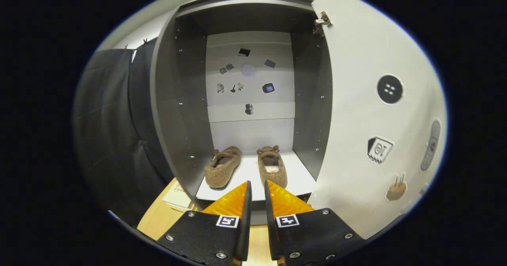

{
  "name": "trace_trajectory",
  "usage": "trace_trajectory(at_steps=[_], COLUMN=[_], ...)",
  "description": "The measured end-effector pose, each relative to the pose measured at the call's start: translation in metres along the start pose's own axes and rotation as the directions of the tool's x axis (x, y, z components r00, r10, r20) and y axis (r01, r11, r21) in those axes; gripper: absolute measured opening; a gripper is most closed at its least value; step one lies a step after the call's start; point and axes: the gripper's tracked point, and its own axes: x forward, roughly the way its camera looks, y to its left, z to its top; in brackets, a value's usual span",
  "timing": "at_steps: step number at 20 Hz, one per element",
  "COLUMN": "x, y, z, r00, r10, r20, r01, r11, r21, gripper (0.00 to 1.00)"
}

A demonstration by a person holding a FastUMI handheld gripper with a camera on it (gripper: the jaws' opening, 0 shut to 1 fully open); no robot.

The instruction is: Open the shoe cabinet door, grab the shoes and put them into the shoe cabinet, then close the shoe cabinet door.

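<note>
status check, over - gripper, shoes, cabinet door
Gripper nearly shut, holding nothing. Two brown fuzzy slippers on white cabinet shelf. White cabinet door open, nothing blocking.

hand-held gripper | pose: level, pointing straight forward | fingers: nearly together, a narrow gap between the tips, roughly parallel | grasp: nothing between the fingers, neither pad pressing on anything | contact: tips free in the air | both finger bases in view, each carrying a square marker
</note>
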Motion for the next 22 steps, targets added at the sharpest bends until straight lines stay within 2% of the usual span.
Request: trace_trajectory(at_steps=[5, 10, 18, 22], x=[-0.068, -0.136, -0.233, -0.253], y=[-0.006, -0.028, -0.122, -0.18], z=[-0.007, -0.009, -0.029, -0.045], r00=[1.0, 0.996, 0.968, 0.951], r10=[-0.008, -0.05, -0.229, -0.288], r20=[0.03, 0.07, 0.104, 0.111], r01=[0.008, 0.051, 0.229, 0.285], r11=[1.0, 0.999, 0.973, 0.958], r21=[-0.017, -0.012, 0.005, 0.043], gripper=[0.2, 0.2, 0.21, 0.21])
